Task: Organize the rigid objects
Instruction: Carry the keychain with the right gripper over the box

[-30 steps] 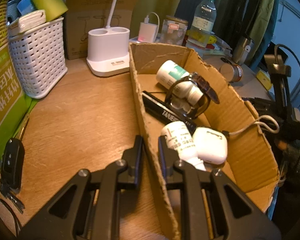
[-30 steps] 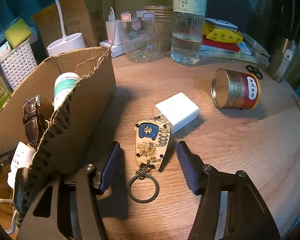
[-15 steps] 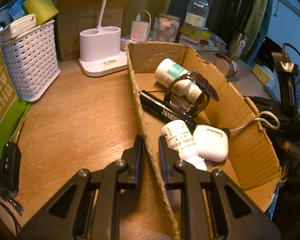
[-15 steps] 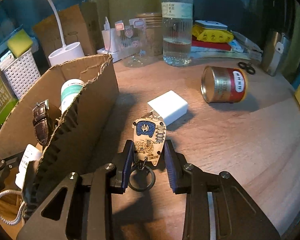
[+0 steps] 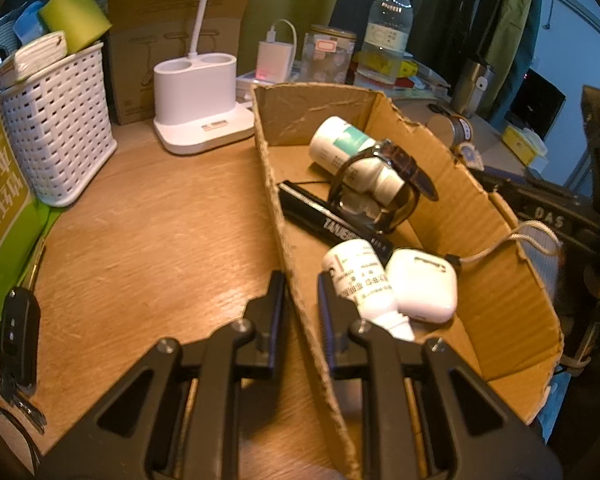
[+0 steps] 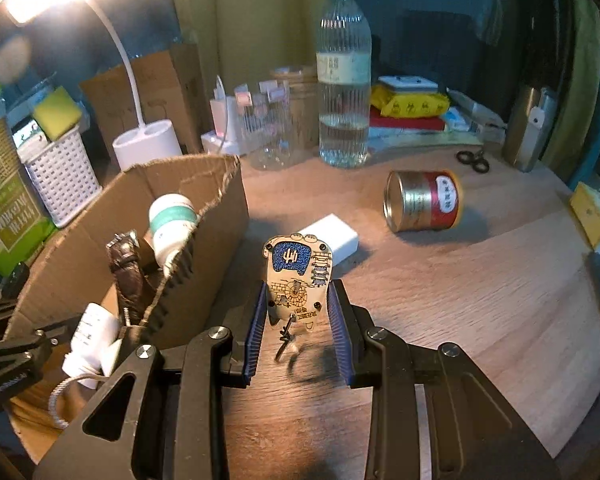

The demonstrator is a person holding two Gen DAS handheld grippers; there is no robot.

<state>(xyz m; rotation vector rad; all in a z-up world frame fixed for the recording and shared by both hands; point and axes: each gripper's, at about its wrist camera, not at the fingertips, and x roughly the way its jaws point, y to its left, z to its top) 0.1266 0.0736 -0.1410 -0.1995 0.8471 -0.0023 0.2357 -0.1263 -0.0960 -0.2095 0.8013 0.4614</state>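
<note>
My right gripper point(image 6: 298, 306) is shut on a wooden keychain tag point(image 6: 298, 270) with a blue patch, held upright above the table, its ring point(image 6: 285, 346) dangling. My left gripper point(image 5: 300, 292) is shut on the near wall of the open cardboard box point(image 5: 278, 216). The box holds a white-and-teal bottle point(image 5: 342, 146), a brown-strap watch point(image 5: 396, 164), a black tube point(image 5: 332, 224), a small white bottle point(image 5: 360, 276) and a white earbud case point(image 5: 422, 290). The box also shows in the right wrist view point(image 6: 216, 204), left of the tag.
On the table lie a white charger block point(image 6: 334, 236), a red-and-gold tin on its side point(image 6: 424, 200), a water bottle point(image 6: 344, 92) and scissors point(image 6: 474, 160). A white basket point(image 5: 56, 136), lamp base point(image 5: 198, 108) and car key point(image 5: 18, 336) sit left of the box.
My right gripper closed on the keychain tag and lifted it off the table, tilting it upright. My left gripper stayed clamped on the box wall.
</note>
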